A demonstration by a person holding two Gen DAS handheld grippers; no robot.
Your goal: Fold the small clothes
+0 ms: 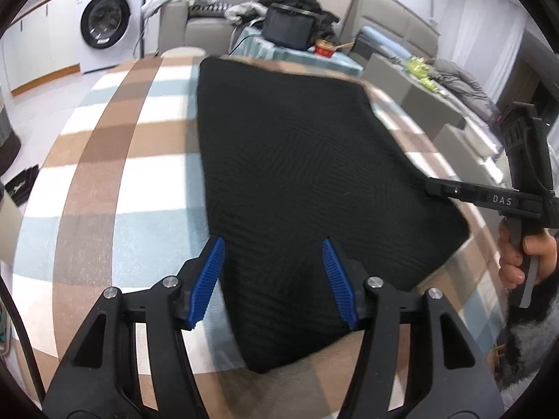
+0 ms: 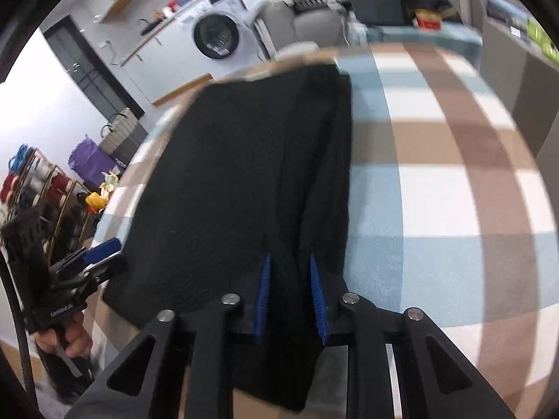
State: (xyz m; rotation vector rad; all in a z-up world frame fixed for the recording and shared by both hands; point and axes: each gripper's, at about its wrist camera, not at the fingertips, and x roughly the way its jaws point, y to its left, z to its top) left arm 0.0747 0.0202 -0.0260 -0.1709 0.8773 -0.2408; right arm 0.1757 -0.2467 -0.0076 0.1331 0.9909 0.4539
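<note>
Black garment (image 1: pixel 297 160) on checked cloth (image 1: pixel 115 174) — both grippers' fingers (image 1: pixel 209 279) unclenched over its near edge.

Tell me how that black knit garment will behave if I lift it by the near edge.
The black knit garment will probably flop and drape: its near edge already hangs off the checked tablecloth. Doubled layers along one side may slide apart. The ribbed knit should grip the pads rather than slip.
</note>
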